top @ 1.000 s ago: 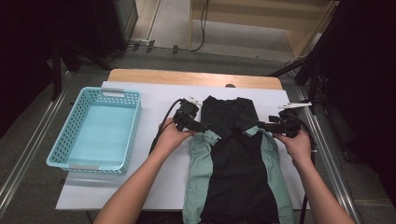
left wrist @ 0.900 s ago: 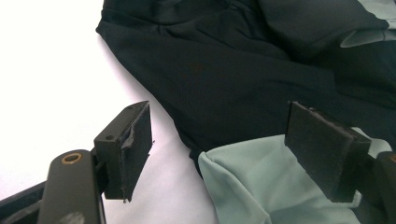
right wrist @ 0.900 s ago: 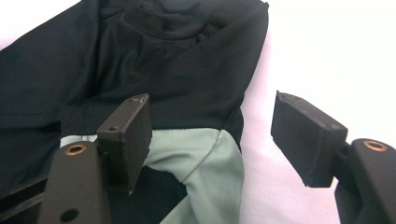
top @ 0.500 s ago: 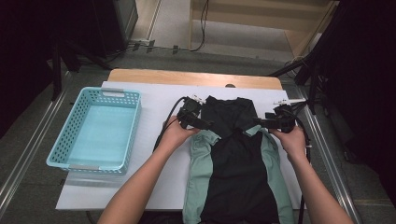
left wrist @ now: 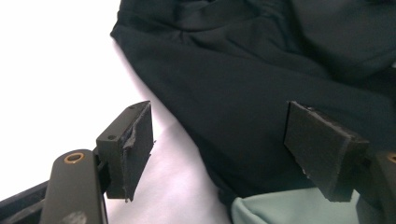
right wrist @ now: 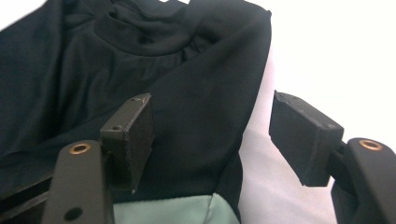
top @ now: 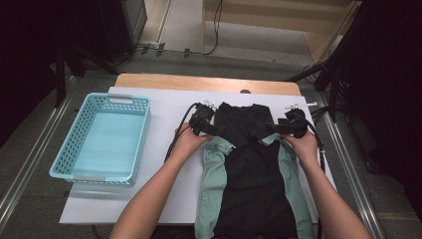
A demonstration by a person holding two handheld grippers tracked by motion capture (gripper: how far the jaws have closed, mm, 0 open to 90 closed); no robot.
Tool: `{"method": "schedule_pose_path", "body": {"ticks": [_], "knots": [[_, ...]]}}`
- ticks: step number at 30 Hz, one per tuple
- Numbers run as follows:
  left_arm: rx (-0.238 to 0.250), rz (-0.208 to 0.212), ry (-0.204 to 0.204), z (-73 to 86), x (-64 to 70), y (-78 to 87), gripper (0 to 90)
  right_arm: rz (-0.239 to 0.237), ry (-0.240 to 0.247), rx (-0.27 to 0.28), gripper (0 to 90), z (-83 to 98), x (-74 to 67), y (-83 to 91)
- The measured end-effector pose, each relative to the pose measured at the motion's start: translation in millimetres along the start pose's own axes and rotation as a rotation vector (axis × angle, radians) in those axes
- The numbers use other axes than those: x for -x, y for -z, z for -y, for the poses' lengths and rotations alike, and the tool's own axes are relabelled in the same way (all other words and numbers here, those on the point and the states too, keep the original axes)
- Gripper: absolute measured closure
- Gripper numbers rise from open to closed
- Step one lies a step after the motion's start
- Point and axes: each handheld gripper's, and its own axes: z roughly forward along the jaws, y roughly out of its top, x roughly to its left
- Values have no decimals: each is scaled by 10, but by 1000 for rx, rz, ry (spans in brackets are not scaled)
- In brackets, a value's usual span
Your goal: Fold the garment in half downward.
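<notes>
A black shirt (top: pixel 249 169) with mint-green sleeves (top: pixel 214 174) folded inward lies on the white table cover, collar toward the far side. My left gripper (top: pixel 219 130) is at the shirt's left shoulder. Its jaws are open and straddle the shoulder edge (left wrist: pixel 219 154), one pad over the white cover and one over black cloth. My right gripper (top: pixel 271 128) is at the right shoulder, also open, with the black shoulder fabric (right wrist: pixel 212 140) between its jaws but not pinched. A mint sleeve edge (right wrist: pixel 159 212) shows just below.
A light-blue plastic basket (top: pixel 67 149) stands at the left of the white cover (top: pixel 164 104). The table's wooden edge (top: pixel 199 82) runs along the far side, with dark furniture and cables beyond it. Metal rails flank the table.
Both hands have edged inward and lower, bringing the grippers closer over the shirt's shoulders. The shirt has not moved.
</notes>
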Motion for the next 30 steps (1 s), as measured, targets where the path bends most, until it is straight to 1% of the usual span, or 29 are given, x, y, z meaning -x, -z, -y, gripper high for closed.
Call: {"method": "schedule_pose_path", "body": {"ticks": [6, 7, 8, 10, 11, 13, 17, 21, 24, 27, 30], "knots": [[3, -10, 6, 13, -20, -66, 261, 7, 0, -4, 302, 23, 37, -76], [7, -14, 8, 16, -18, -92, 266, 7, -13, -3, 303, 25, 41, -90], [7, -14, 8, 16, -18, -92, 266, 7, -13, -3, 303, 25, 41, -90], [8, -18, 10, 23, -11, -129, 270, 1, -16, -13, 304, 36, 50, -128], [6, -21, 5, 24, -12, -136, 271, 5, -10, -21, 305, 40, 47, -141], [9, -18, 9, 27, -18, -150, 277, 4, -4, -30, 308, 49, 34, -170], [5, -7, 33, 42, -28, -182, 287, 6, 3, -46, 312, 63, 26, -204], [6, -4, 37, 48, -30, -195, 300, -4, -8, -50, 316, 72, 30, -218], [8, -14, 19, 50, -15, -204, 331, -3, -5, -49, 329, 75, 23, -222], [5, -26, 0, 51, 15, -211, 390, -3, 8, -47, 400, 78, 0, -225], [6, -34, -13, 55, 44, -218, 470, -9, 20, -49, 460, 80, -22, -227]]}}
